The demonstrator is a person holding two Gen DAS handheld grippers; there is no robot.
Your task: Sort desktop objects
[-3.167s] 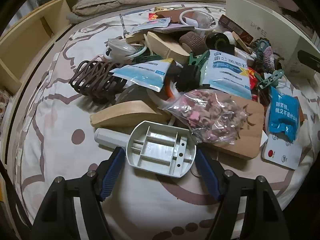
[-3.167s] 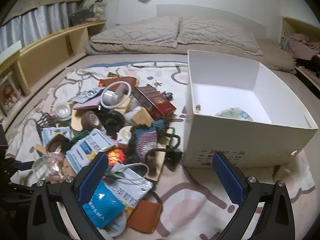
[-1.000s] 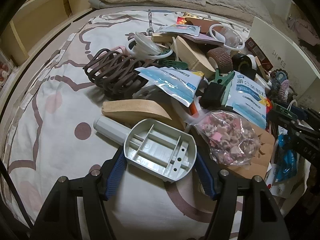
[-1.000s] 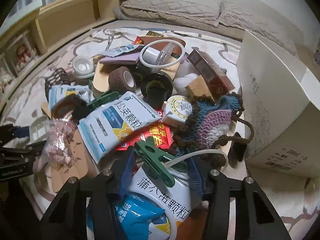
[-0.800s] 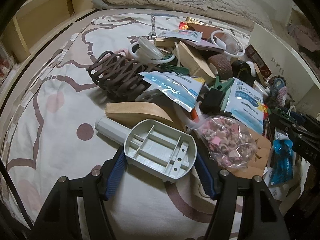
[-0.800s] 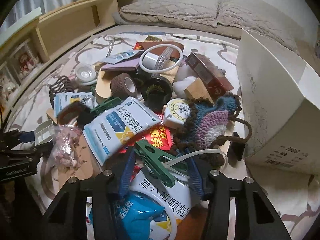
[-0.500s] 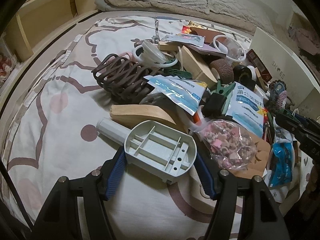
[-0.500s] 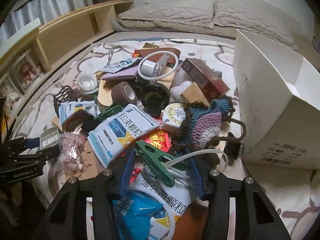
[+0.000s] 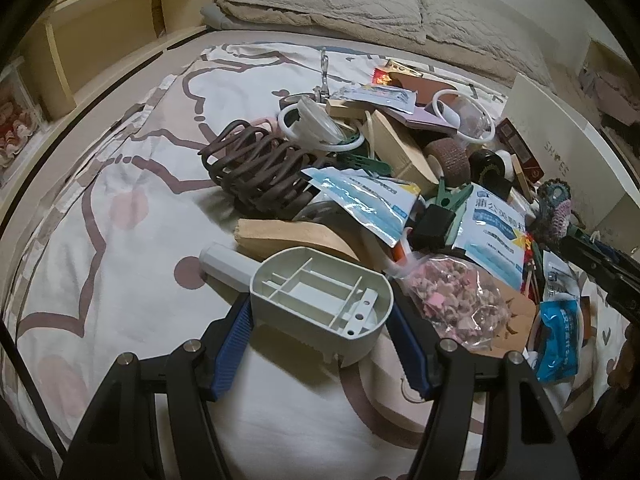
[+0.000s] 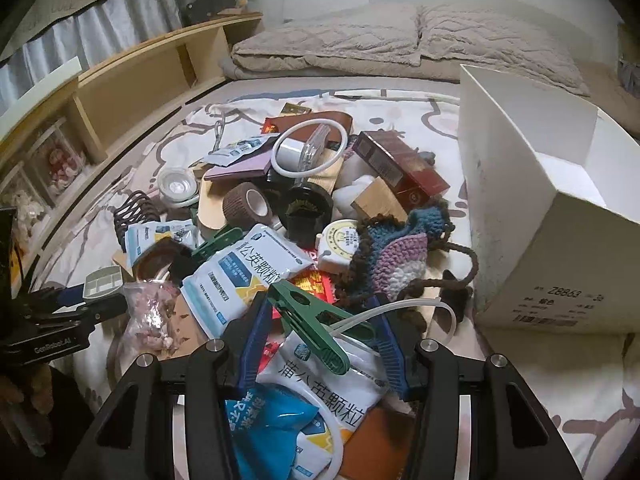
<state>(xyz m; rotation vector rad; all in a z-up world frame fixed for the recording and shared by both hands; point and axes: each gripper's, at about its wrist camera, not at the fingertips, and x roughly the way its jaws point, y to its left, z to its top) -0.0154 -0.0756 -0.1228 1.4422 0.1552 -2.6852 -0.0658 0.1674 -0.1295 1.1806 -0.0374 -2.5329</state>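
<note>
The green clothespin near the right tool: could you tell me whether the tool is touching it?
Touching. The right wrist view shows the right tool closed on the green clothespin, both blue pads pressing its sides.

We see a grey ribbed brush back lying underside up at the pile's near edge on the bed, and a green clip lying tilted atop packets.

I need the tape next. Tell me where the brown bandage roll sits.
In the right wrist view the brown bandage roll lies mid-pile, left of the black tape ring, partly on the wooden board, behind the green clip.
</note>
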